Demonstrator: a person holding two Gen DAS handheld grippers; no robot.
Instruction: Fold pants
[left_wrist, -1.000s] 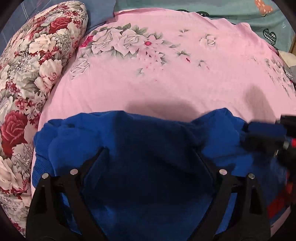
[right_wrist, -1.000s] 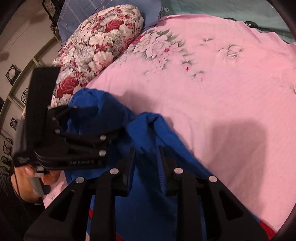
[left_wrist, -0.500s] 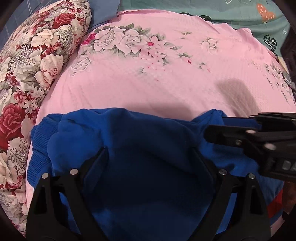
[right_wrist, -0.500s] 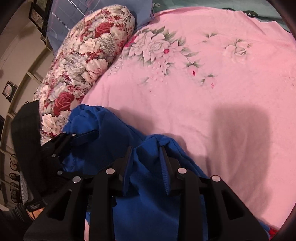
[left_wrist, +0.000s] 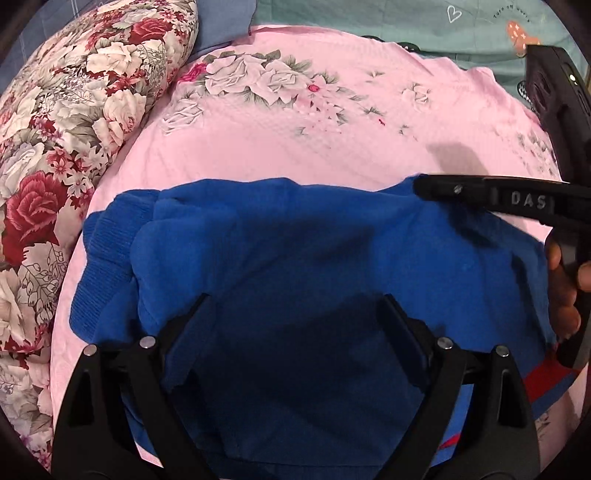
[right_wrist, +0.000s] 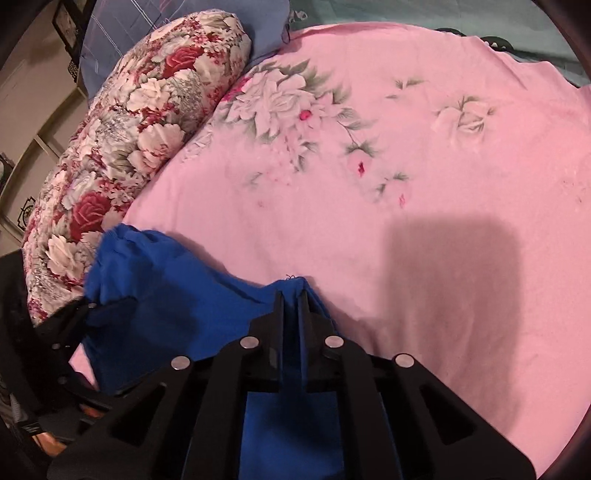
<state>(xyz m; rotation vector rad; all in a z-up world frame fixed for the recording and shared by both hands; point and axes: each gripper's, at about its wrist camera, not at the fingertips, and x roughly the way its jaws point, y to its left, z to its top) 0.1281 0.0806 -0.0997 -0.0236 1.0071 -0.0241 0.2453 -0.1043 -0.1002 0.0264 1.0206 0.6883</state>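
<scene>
Raised letters reading "DAS" stand on the black finger of the right gripper (left_wrist: 421, 190), seen in the left wrist view where that finger reaches in from the right side, ahead of the left gripper. The letters sit on the flat side of the finger, past a small screw head.

Far ahead and to the right of the left gripper, the teal sheet (left_wrist: 424, 22) carries a small arc of dark print above a cartoon figure; it seems to begin "Turn", but the rest is too small to read. A white heart outline is drawn beside it.

Nothing readable shows in the right wrist view.
</scene>
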